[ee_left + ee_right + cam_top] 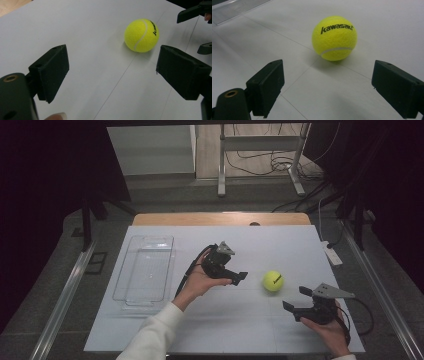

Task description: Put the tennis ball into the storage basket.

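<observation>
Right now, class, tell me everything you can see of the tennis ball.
The tennis ball is bright yellow and fuzzy like felt, with a curved white seam and black "Kawasaki" lettering. It rests alone on the white table, between the left tongs and the right tongs, both open. Neither touches it.

White-topped table [220, 320] with a yellow tennis ball [273, 281] and a clear tray [145, 270].
</observation>
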### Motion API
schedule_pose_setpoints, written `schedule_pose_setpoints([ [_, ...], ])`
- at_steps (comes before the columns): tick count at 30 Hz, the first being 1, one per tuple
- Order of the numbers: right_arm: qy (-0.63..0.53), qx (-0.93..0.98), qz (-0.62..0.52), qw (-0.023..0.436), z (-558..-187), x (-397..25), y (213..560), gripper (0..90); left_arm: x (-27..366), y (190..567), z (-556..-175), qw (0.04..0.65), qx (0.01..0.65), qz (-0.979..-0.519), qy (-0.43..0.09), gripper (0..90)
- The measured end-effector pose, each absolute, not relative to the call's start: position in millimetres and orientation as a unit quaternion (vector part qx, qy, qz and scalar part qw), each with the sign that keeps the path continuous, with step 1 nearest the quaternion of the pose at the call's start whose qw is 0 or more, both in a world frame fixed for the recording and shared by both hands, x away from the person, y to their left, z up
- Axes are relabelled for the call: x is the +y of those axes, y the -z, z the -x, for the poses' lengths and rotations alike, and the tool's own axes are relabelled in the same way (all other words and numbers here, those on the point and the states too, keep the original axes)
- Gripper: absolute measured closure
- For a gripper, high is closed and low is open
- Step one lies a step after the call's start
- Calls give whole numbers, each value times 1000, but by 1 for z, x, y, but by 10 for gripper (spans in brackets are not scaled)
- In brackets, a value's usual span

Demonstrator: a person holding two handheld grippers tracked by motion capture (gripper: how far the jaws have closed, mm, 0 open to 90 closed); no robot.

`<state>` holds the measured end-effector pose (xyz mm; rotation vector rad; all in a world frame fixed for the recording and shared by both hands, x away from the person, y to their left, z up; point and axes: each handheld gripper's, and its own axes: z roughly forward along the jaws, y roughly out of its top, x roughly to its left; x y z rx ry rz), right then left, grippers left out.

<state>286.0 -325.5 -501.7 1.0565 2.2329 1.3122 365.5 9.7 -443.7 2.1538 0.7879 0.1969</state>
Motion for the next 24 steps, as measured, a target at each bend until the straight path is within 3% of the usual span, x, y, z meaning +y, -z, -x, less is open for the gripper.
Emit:
schedule_pose_setpoints([
  [24, -456, 792, -369, 171, -287, -325, 503, 108, -17, 450, -379, 393, 304, -865, -61, 118],
])
